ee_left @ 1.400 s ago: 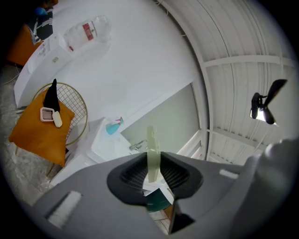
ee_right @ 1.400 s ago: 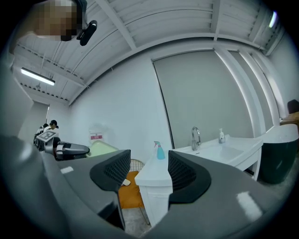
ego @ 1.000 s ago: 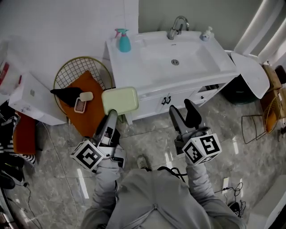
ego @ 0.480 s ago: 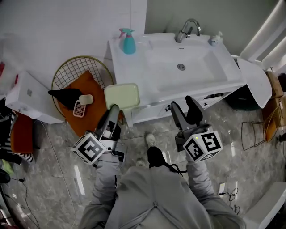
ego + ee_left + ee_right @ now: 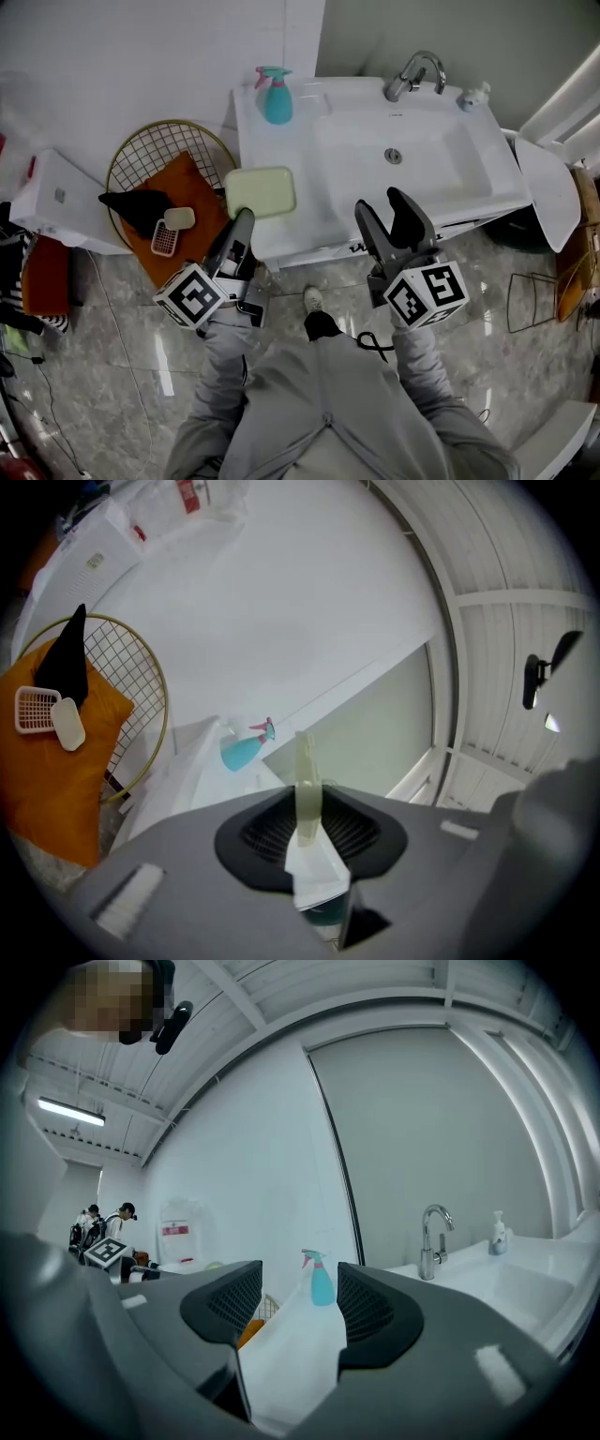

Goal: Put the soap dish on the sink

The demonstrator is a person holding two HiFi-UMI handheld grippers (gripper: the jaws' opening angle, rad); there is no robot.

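The pale green soap dish (image 5: 261, 191) hangs over the front left corner of the white sink (image 5: 309, 211), with my left gripper (image 5: 245, 217) shut on its near edge. In the left gripper view the soap dish (image 5: 307, 785) shows edge-on, pinched between the dark pads. My right gripper (image 5: 386, 208) is open and holds nothing, its jaws over the sink's front edge to the right of the dish. In the right gripper view the right gripper (image 5: 298, 1305) frames the sink top (image 5: 291, 1354), with nothing between the pads.
A teal spray bottle (image 5: 276, 97) stands at the sink's back left corner, a chrome tap (image 5: 411, 77) and a small pump bottle (image 5: 472, 96) at the back. A gold wire basket (image 5: 155, 150) with an orange cushion (image 5: 192, 216) and small items sits left of the sink.
Both grippers have moved forward toward the sink. The soap dish, which hung in front of the cabinet, is now over the sink's front left corner.
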